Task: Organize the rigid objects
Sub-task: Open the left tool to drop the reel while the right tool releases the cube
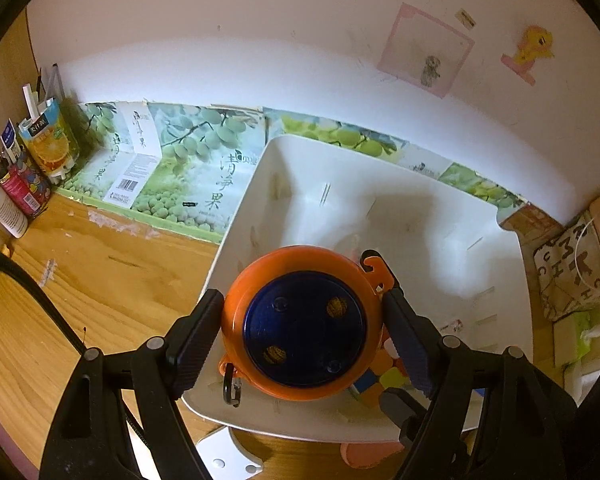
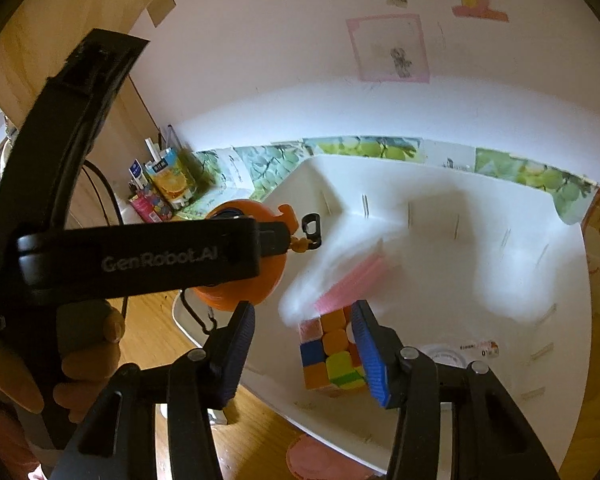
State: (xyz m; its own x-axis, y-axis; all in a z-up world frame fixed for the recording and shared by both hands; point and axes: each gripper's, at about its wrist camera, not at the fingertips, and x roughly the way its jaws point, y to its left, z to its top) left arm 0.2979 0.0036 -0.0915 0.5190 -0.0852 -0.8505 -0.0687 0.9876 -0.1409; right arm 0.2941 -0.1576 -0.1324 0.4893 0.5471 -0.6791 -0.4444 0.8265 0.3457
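Note:
My left gripper [image 1: 302,312] is shut on a round orange case with a dark blue face [image 1: 302,322] and a small black carabiner. It holds the case over the near left corner of a white plastic basket [image 1: 380,208]. The case also shows in the right wrist view [image 2: 256,276], behind the left gripper's body. A multicoloured puzzle cube [image 2: 330,354] lies inside the basket [image 2: 440,264] near its front wall; it shows partly in the left wrist view [image 1: 384,378]. My right gripper [image 2: 304,334] is open above the basket's front, its right finger [image 2: 370,354] beside the cube.
The basket sits on a wooden desk [image 1: 80,280] against a white wall. Drink cartons, pens and a white bottle [image 1: 4,208] crowd the far left corner. Green fruit-printed cardboard [image 1: 188,168] lies behind the basket. A patterned bag [image 1: 576,272] is at the right. A pink disc [image 2: 320,460] lies before the basket.

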